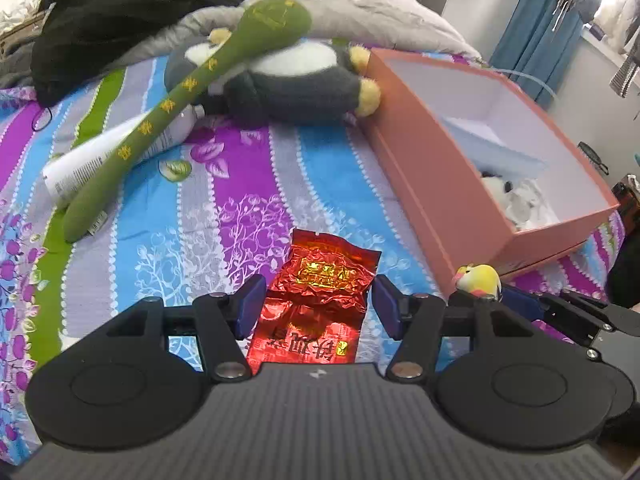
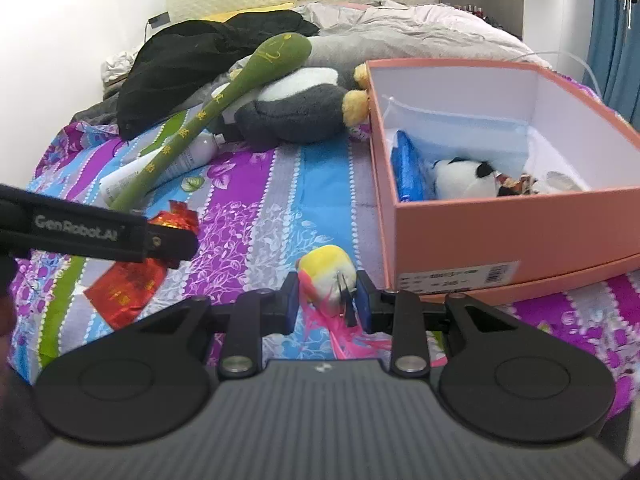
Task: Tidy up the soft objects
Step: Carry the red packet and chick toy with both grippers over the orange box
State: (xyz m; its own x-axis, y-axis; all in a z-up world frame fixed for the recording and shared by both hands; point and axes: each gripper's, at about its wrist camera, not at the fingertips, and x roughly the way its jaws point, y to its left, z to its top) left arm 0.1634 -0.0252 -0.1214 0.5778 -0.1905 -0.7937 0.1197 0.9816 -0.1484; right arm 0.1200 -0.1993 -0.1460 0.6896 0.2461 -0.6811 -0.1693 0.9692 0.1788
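Partway, by my reading. Pink box on bed already holds panda plush.
Right gripper clamped on small yellow bird plush, just beside box.
Left gripper wide open, straddling red foil packet, nothing held.
Left out: penguin plush, green plush stick.

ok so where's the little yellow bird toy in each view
Left wrist view: the yellow bird toy sits lower right, just past the left gripper, in front of the pink box.
Right wrist view: lower centre, clamped in the right gripper.
Shared landmark: the red foil packet left of the bird.
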